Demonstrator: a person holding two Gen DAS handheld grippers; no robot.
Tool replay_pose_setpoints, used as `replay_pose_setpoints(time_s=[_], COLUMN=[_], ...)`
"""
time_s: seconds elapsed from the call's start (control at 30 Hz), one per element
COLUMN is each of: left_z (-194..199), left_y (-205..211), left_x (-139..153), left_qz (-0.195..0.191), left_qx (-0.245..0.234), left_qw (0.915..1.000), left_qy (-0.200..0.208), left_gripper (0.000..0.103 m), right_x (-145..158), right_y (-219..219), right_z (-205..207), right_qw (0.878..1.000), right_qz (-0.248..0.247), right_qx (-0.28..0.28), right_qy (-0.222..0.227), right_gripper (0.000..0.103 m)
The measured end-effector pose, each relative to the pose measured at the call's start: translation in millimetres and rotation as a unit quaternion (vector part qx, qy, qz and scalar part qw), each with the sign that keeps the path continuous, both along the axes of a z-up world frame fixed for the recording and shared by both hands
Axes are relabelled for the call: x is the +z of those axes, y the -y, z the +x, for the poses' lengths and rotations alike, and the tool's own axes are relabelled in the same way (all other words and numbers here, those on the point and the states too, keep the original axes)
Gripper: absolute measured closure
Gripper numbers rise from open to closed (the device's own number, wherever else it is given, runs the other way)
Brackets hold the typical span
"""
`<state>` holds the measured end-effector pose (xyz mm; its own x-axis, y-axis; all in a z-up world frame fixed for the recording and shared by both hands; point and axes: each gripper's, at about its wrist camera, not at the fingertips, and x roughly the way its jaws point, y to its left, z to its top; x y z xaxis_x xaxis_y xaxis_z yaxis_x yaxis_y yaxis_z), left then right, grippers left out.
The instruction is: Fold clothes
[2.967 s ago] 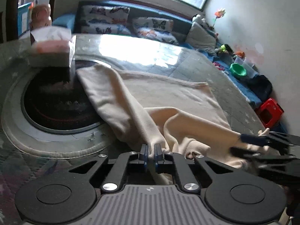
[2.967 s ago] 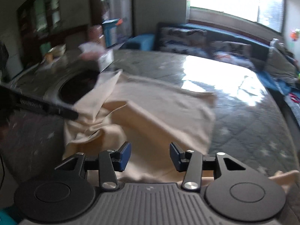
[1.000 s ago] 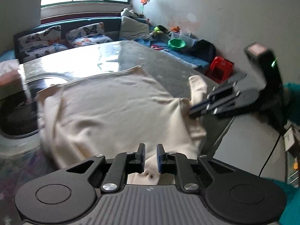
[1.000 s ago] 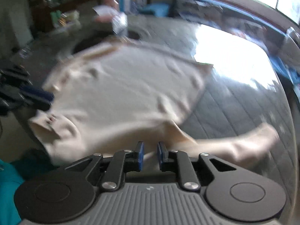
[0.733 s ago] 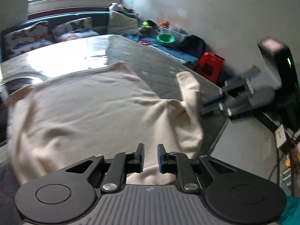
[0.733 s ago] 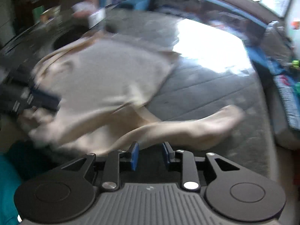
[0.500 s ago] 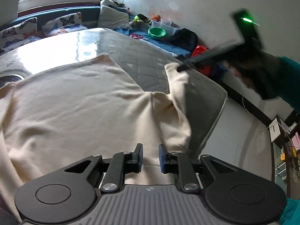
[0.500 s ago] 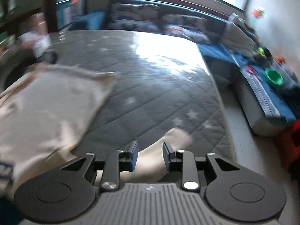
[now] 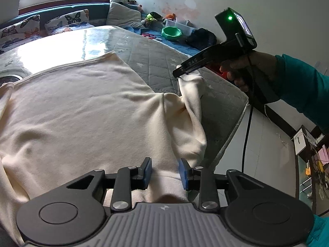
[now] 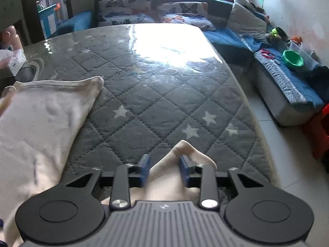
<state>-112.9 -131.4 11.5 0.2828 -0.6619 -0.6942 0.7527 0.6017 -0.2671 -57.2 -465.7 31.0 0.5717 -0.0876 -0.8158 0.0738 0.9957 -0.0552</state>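
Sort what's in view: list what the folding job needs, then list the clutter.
For the job:
- cream garment
- its sleeve, between the closing right gripper jaws
- left gripper, opening over the garment
- quilted mattress

Lying about:
- green bowl
- butterfly pillows
- red stool

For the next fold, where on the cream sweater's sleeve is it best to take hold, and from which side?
Probably at the cuff end of the sleeve, coming from above: it lies peaked on the quilted table cover, between the right gripper's closing jaws. The sweater body lies spread flat.
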Motion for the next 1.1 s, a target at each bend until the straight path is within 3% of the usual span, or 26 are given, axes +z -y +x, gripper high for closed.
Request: replay_pose_setpoints(time_s=[0.07, 0.23, 0.47, 0.6, 0.97, 1.03, 1.1], left_z=[-1, -3, -1, -2, -1, -1, -1], left_y=[0, 0, -1, 1, 1, 2, 3], left_x=[0, 0, -2, -1, -1, -1, -1], left_qz=[-0.001, -0.002, -0.008, -0.006, -0.005, -0.005, -0.005], left_qx=[0.0, -0.001, 0.002, -0.005, 0.001, -0.001, -0.002], left_qw=[1.0, 1.0, 1.0, 1.0, 1.0, 1.0, 1.0], left_qy=[0.001, 0.004, 0.001, 0.005, 0.001, 0.002, 0.002], left_gripper=[0.068, 0.066, 0.063, 0.06, 0.059, 0.059, 0.058], right_x=[3, 17, 79, 81, 0, -6, -6], right_y=[-1, 2, 5, 16, 12, 11, 8], right_z=[4, -1, -44, -56, -6, -3, 0], right_qw=[1.0, 0.999, 0.984, 0.987, 0.999, 0.998, 0.998], right_qz=[-0.004, 0.0, 0.032, 0.021, 0.019, 0.018, 0.024], right_qx=[0.002, 0.003, 0.017, -0.008, -0.029, -0.031, -0.033], right_qy=[-0.002, 0.038, 0.175, 0.159, 0.038, 0.043, 0.046], right_gripper=[0.095, 0.1, 0.1, 0.1, 0.091, 0.089, 0.079])
